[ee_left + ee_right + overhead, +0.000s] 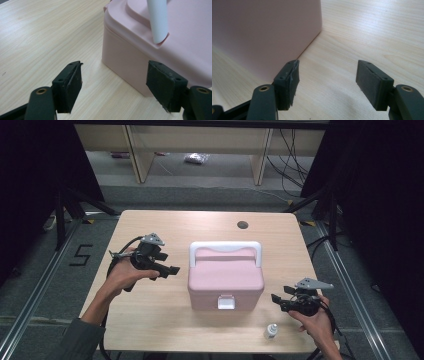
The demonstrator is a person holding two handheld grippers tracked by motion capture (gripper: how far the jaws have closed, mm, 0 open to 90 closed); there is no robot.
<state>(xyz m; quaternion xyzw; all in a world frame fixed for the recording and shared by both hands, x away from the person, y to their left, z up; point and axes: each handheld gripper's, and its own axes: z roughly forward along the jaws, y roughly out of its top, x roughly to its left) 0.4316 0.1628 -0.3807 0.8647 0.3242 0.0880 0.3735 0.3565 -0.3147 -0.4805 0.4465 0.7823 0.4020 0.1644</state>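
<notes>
One pink box (226, 280) sits at frame centre on the table (150, 320), latch facing the bottom edge. Left gripper (167, 270) and right gripper (277, 299) flank it, jaws spread, nothing held. Small bottle (271, 331) at lower right could be knocked over by a careless right-hand sweep.
</notes>
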